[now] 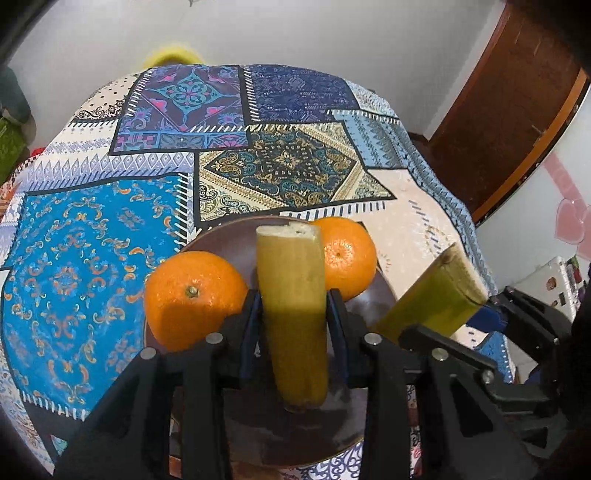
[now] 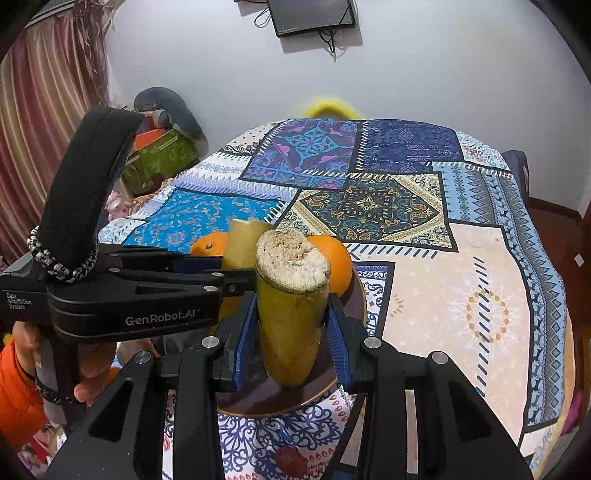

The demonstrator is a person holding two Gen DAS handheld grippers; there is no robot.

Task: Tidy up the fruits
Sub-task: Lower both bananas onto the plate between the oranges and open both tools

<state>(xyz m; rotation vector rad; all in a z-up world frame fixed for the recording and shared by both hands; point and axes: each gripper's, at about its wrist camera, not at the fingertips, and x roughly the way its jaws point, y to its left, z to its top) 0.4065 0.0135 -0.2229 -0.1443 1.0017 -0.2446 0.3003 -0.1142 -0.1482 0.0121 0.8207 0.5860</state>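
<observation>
A patchwork-print cloth (image 1: 92,229) covers the table, with a white wall and a dark screen (image 2: 312,14) behind. The left gripper (image 1: 293,314) is clamped on a yellow-green cane piece (image 1: 291,295), held upright over the brown plate (image 1: 221,243) at the table's near edge. The right gripper (image 2: 291,325) grips a second cane piece (image 2: 291,314), its rough fibrous cut end facing up, also over the plate. Two oranges (image 1: 192,295) (image 1: 347,256) sit on the plate, one on each side of the left piece. The left gripper's body reads "GenRobot.AI" and "Data Acquisition System". A hand (image 2: 88,373) in an orange sleeve holds it.
</observation>
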